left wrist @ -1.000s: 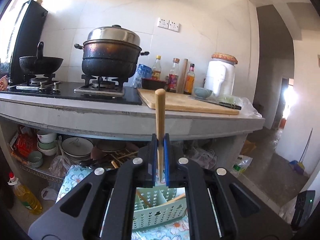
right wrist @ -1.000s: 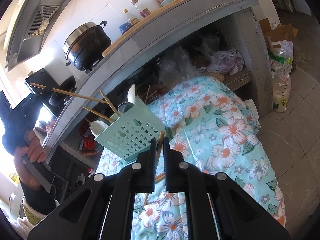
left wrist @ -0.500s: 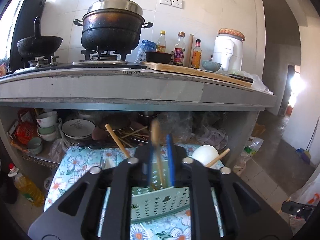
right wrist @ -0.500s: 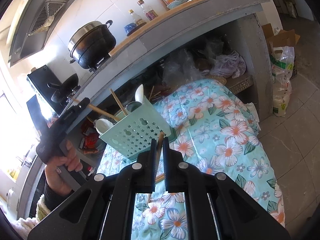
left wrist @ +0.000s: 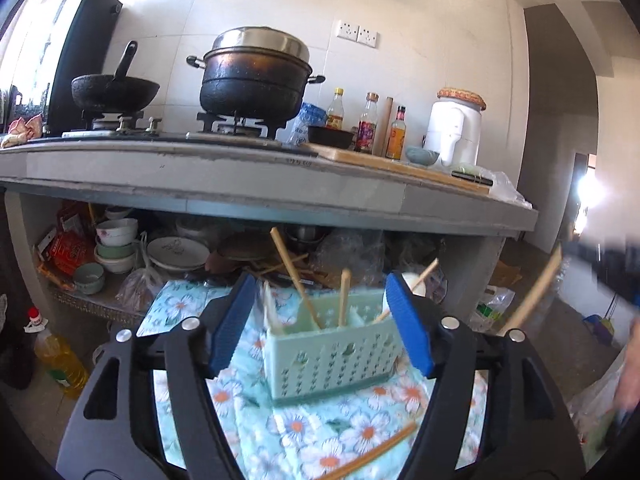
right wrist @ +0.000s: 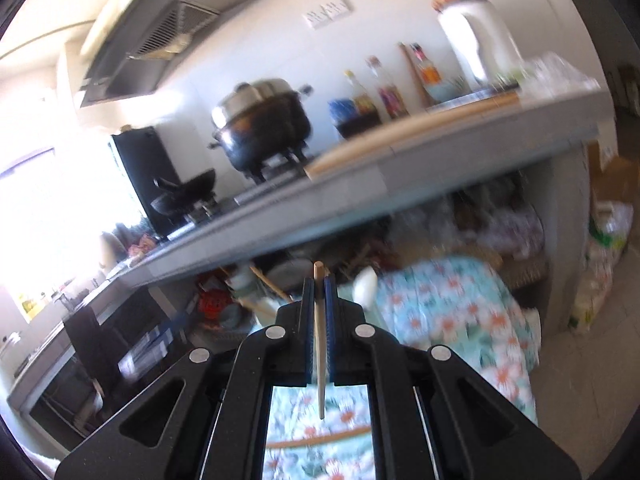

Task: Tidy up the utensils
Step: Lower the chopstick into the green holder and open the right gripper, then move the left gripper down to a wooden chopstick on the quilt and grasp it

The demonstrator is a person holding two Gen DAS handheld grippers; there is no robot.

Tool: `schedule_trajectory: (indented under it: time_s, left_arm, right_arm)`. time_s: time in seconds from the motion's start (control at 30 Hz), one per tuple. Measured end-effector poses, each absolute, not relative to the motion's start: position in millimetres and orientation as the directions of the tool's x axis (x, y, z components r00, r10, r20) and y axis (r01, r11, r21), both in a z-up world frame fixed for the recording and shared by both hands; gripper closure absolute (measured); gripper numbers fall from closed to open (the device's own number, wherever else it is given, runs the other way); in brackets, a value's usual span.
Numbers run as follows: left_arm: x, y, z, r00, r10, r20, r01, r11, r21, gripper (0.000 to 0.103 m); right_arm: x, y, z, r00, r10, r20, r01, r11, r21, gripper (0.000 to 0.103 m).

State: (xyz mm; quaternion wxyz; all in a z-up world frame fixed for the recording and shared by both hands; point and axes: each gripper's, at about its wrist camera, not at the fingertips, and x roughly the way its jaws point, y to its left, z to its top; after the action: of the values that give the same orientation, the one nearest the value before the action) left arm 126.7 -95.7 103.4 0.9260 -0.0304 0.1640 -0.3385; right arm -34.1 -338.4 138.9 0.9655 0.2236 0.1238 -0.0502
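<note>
1. The chopstick point(right wrist: 319, 320) clamped in the right gripper point(right wrist: 319, 292) is best brought over the utensil basket point(left wrist: 332, 350) and kept near upright, tip down, so that it can be lowered into a free compartment beside the chopsticks already standing there.
2. Release should be held back until the tip is inside the basket wall.
3. The left gripper point(left wrist: 322, 320) is spread wide and holds nothing; the basket is framed between its blue pads point(left wrist: 408, 320) without contact.
4. One loose chopstick point(left wrist: 370, 454) lies on the floral cloth point(left wrist: 304, 428) in front of the basket, judged next for pickup.
</note>
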Motion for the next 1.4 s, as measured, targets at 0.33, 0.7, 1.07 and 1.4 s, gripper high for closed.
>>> schedule_trajectory:
  time_s: [0.33, 0.7, 1.07, 1.4]
  left_arm:
    - [98, -56, 58, 0.685, -0.601, -0.410, 0.596, 0.787, -0.158, 0.026]
    - [82, -49, 47, 0.685, -0.588, -0.430, 0.596, 0.792, -0.132, 0.021]
    - [84, -60, 41, 0.682, -0.578, -0.448, 0.606, 0.789, -0.096, 0.020]
    - [89, -84, 22, 0.659, -0.551, -0.512, 0.628, 0.778, -0.030, 0.020]
  right_arm:
    - [33, -333, 214, 0.986, -0.057, -0.157, 0.102, 0.949, 0.297, 0.098]
    - [131, -324, 147, 0.917, -0.035, -0.397, 0.146, 0.956, 0.253, 0.097]
    - [91, -351, 152, 0.924, -0.135, -0.357, 0.234, 0.940, 0.250, 0.067]
    - [13, -353, 87, 0.890, -0.056, -0.453, 0.226, 0.916, 0.330, 0.043]
